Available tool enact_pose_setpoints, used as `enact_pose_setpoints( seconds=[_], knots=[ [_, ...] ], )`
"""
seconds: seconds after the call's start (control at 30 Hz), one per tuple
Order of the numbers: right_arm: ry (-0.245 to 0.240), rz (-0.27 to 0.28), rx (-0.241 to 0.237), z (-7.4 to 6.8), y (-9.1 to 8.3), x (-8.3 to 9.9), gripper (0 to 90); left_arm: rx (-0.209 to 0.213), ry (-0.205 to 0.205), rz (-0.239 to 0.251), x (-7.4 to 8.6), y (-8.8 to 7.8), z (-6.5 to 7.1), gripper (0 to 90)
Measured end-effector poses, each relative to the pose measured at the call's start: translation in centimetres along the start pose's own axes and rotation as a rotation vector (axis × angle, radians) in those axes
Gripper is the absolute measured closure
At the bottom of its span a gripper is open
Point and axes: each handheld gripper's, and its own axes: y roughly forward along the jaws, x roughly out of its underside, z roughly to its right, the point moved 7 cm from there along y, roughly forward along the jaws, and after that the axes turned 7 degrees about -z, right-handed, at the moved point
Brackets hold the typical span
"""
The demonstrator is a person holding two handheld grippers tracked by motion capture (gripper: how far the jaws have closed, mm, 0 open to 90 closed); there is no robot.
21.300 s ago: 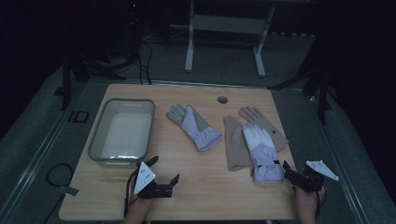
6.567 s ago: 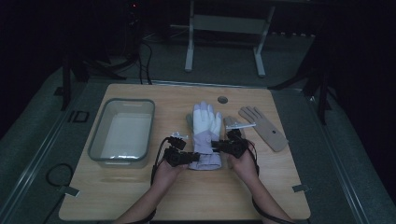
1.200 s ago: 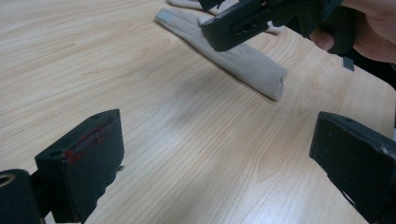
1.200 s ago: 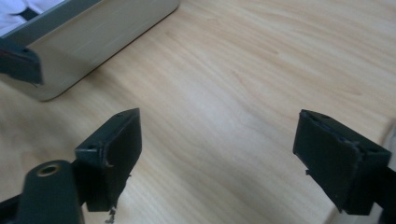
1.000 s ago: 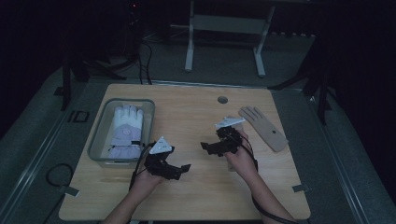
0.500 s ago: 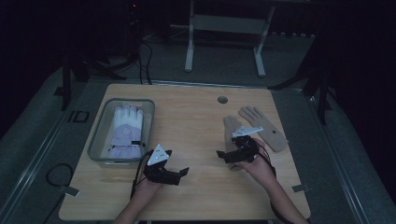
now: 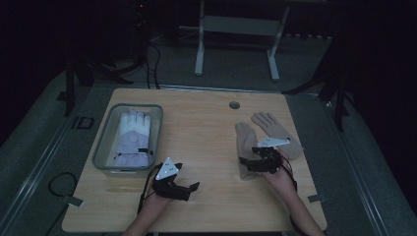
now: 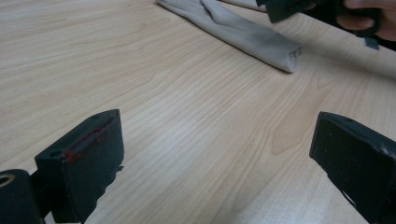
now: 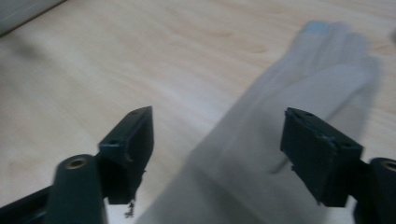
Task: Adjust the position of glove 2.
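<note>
The nearer beige glove (image 7: pixel 244 147) lay flat on the table (image 7: pixel 206 137) at about four o'clock, soft and plain, fingers pointing away toward twelve, cuff end under the right tool (image 7: pixel 246 165). A second beige glove (image 7: pixel 278 132) lay just beside it toward three o'clock. The right tool's jaws had just been closing, the glove between them but not yet pinched. The left tool (image 7: pixel 189 188), near six o'clock, gaped wide over bare wood, holding nothing.
</note>
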Motion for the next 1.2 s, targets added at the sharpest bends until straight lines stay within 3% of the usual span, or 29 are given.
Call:
enact_pose_setpoints(
  seconds=[0.07, 0.23, 0.33, 0.6, 0.7, 0.77, 0.9, 1.0, 1.2],
  knots=[
    [0.005, -0.003, 0.023, 0.9, 0.1, -0.3, 32.2, -0.020, -0.004, 0.002, 0.1, -0.1, -0.1, 2.9],
    [0.016, -0.015, 0.082, 3.1, 0.5, -1.2, 45.2, -0.013, -0.039, 0.016, 0.1, -0.4, -0.5, 2.5],
    [0.035, -0.030, 0.103, 4.2, 1.0, -1.4, 47.6, -0.011, -0.046, 0.015, 0.3, -0.4, -0.5, 2.5],
    [0.112, -0.063, 0.119, 5.6, 3.5, -0.8, 44.1, -0.013, -0.036, 0.008, 0.3, -0.3, -0.6, 2.5],
    [0.112, -0.063, 0.120, 5.5, 4.0, -0.7, 44.1, -0.031, -0.031, 0.008, 0.3, -0.4, -0.6, 2.5],
    [0.083, -0.062, 0.147, 5.3, 4.5, -0.4, 45.8, -0.033, -0.034, 0.010, 0.3, -0.5, -0.7, 2.5],
    [0.053, -0.059, 0.181, 4.9, 4.6, -0.1, 58.6, -0.035, -0.036, 0.008, 0.4, -0.5, -0.7, 2.5],
    [0.091, -0.059, 0.168, 4.5, 4.4, -0.1, 76.3, -0.035, -0.026, 0.004, 0.4, -0.4, -0.5, 2.5],
    [0.157, -0.015, 0.131, 2.2, 3.5, -1.4, 80.0, -0.034, -0.024, 0.001, 0.4, -0.3, -0.6, 2.5]
  ],
)
